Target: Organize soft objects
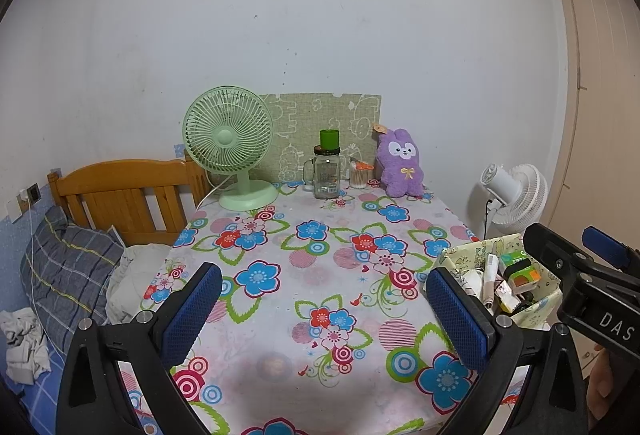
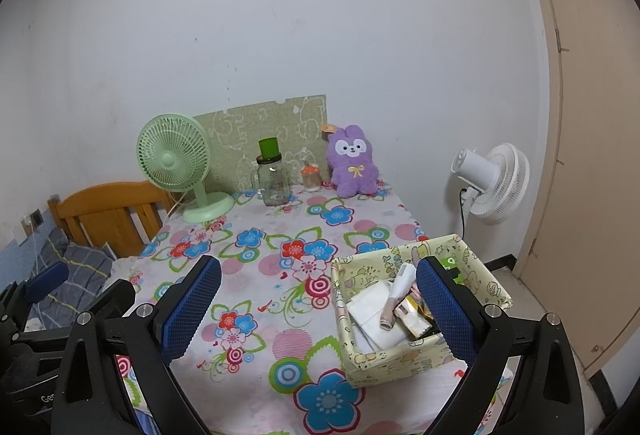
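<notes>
The purple plush rabbit [image 1: 401, 165] sits upright at the far edge of the counter [image 1: 288, 259], backed against the wall beside a small jar of cotton swabs [image 1: 360, 175] and a glass mug [image 1: 327, 173] with a green cap. Both claws hang well short of it over the near edge — the left claw [image 1: 324, 311] spread wide with nothing between its blue pads, the right claw [image 2: 318, 309] just as wide and empty, its right finger in front of the patterned box [image 2: 420, 315] of odds and ends. The rabbit looks light, squashy and fuzzy, so it should compress rather than slip. A pinch across the belly or head seems safest — the mug nearby is the breakable thing to steer clear of.
</notes>
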Tool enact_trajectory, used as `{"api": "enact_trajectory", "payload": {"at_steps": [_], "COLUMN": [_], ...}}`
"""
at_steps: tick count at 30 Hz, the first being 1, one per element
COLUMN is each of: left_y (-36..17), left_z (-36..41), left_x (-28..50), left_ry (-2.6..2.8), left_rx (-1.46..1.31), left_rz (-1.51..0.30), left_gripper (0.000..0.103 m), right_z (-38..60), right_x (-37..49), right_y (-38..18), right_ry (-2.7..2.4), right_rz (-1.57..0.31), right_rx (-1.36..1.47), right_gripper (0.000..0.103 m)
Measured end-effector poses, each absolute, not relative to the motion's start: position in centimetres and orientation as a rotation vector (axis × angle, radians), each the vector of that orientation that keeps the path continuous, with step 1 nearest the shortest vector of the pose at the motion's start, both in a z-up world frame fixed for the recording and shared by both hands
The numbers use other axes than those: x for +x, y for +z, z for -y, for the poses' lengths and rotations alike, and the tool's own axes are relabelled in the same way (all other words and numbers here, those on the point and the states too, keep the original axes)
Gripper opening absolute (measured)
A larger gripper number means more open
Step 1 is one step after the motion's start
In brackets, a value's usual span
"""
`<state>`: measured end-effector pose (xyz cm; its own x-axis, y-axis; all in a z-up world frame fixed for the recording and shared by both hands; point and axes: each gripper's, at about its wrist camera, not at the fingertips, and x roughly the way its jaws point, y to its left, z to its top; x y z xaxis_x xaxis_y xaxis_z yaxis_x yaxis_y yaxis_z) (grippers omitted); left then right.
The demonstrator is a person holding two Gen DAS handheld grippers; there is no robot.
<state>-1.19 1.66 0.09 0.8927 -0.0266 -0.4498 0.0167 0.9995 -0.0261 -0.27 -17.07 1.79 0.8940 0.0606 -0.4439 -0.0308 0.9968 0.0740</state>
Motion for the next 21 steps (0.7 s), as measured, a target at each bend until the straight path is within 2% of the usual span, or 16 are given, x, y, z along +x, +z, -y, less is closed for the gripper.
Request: {"api": "enact_trajectory", "payload": {"at_steps": [21], "left_y": [0.00], "left_z": [-2.25], "left_x": [-0.71], "left_ry": [-0.017], "left_rx": [-0.024], "left_rz": [-0.469], "left_gripper": [0.103], "right_z": [16.76], "right_x": [0.34], "right_y": [1.28], "right_ry": [0.046], "right_rz": [-0.477], "right_rx": [0.055], "right_gripper": [0.099]}}
